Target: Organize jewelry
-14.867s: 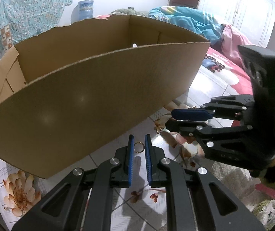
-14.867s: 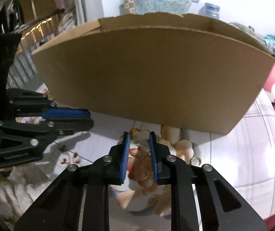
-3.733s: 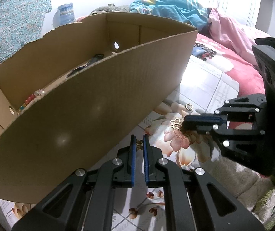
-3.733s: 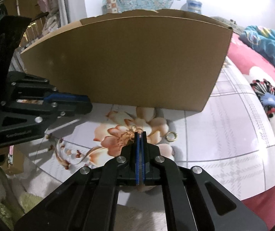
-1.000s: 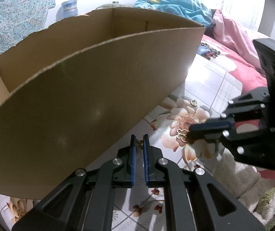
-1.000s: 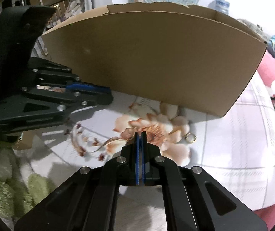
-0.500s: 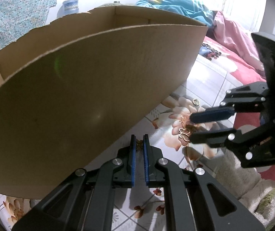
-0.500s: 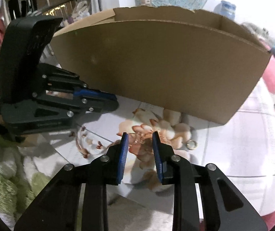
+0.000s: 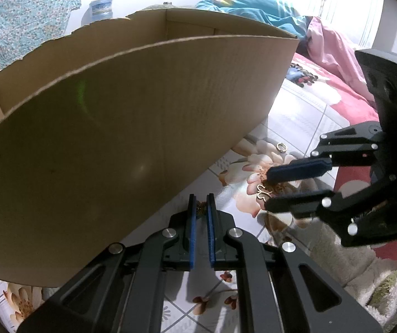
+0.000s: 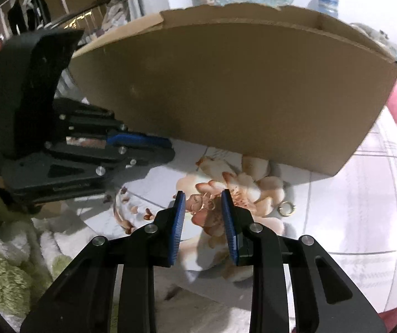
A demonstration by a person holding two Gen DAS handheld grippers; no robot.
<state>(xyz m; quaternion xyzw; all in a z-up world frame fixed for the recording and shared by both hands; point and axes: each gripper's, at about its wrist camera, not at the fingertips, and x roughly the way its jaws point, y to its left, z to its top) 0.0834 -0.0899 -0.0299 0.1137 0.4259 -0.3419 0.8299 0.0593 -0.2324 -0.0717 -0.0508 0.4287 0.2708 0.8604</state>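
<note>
My left gripper (image 9: pixel 200 202) is shut on a small gold ring (image 9: pixel 200 207), held low in front of the cardboard box (image 9: pixel 143 127). My right gripper (image 10: pixel 202 202) is open; it also shows in the left wrist view (image 9: pixel 268 187). A gold butterfly earring (image 9: pixel 263 193) lies on the flowered cloth between its open fingers, seen faintly in the right wrist view (image 10: pixel 208 202). Another gold ring (image 10: pixel 286 209) lies on the cloth to the right, also seen in the left wrist view (image 9: pixel 281 147). My left gripper shows at the left of the right wrist view (image 10: pixel 168 149).
The tall box wall (image 10: pixel 234 91) stands close behind both grippers. The flowered cloth (image 10: pixel 365 208) covers the surface. A shaggy green-white rug (image 10: pixel 4 272) lies at the near left. Bedding (image 9: pixel 334 52) lies behind to the right.
My right gripper has opened and let the butterfly earring drop onto the cloth. My left gripper has stayed shut on its ring and hardly moved.
</note>
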